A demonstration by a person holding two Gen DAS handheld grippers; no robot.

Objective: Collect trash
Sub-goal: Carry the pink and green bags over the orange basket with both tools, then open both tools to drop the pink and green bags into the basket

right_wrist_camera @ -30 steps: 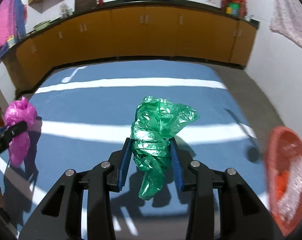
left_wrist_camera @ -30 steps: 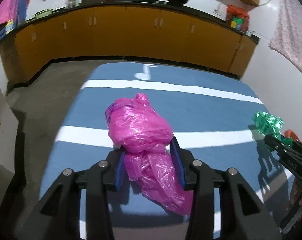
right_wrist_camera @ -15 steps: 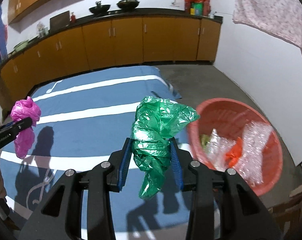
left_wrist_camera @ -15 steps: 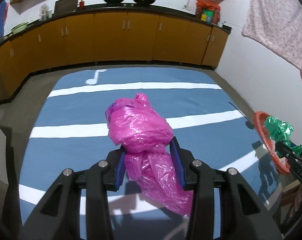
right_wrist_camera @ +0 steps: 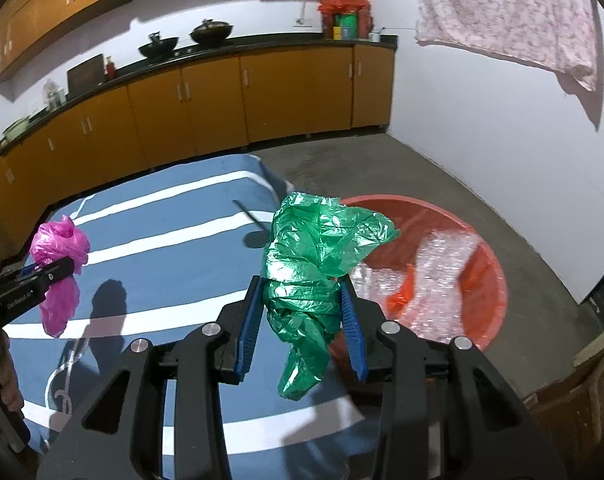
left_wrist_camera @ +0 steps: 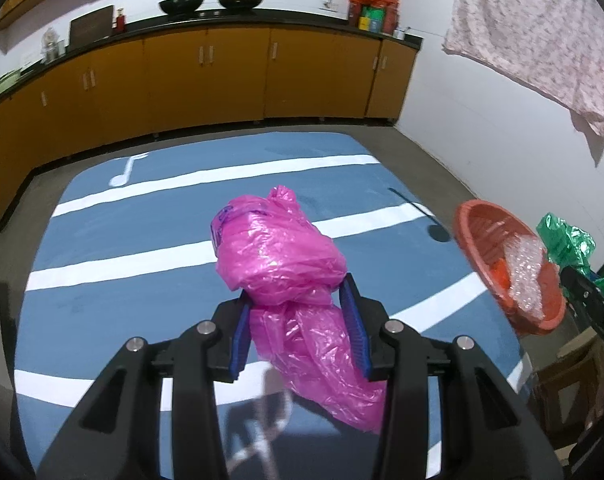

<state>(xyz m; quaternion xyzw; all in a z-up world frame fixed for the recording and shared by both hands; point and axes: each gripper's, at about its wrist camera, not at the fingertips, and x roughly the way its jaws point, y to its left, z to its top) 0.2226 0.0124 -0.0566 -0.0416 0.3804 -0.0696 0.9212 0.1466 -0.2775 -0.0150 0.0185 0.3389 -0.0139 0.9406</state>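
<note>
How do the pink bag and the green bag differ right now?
The pink bag sits in the left claw over the blue mat; the green bag sits in the right claw, in front of the red basin. The pink one looks bulkier. Both are crumpled plastic, clamped mid-bundle with tails hanging.

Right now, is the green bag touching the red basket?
Apart. In the right wrist view the green bag hangs pinched in the right gripper, held up in the air in front of the red basket on the floor.

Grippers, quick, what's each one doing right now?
Left gripper: shut on the pink plastic bag.
Right gripper: shut on the green plastic bag.
</note>
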